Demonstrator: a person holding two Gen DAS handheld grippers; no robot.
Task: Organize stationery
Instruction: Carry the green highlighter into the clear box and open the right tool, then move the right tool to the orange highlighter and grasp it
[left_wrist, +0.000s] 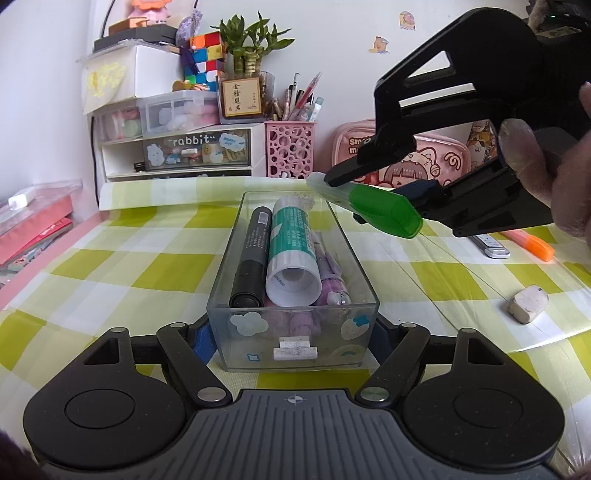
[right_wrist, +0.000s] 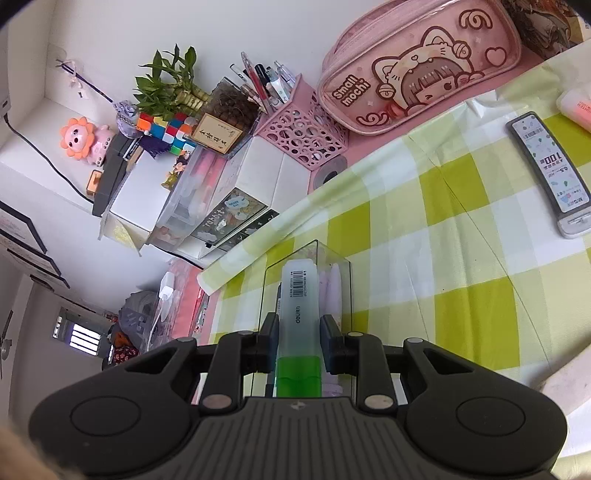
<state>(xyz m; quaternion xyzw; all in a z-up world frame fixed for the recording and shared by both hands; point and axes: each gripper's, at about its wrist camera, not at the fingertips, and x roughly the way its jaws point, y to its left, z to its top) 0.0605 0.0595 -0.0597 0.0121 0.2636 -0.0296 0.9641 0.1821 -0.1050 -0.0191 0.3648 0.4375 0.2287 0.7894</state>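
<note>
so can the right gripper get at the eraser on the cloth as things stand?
Probably not yet. The right gripper is shut on the green highlighter above the clear box. The eraser lies in the open on the checked cloth, nothing around it, so the way is free once the highlighter is dropped.

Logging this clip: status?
Left gripper shut on clear plastic box. Right gripper shut on green-capped highlighter, above box. Nothing in the way.
</note>
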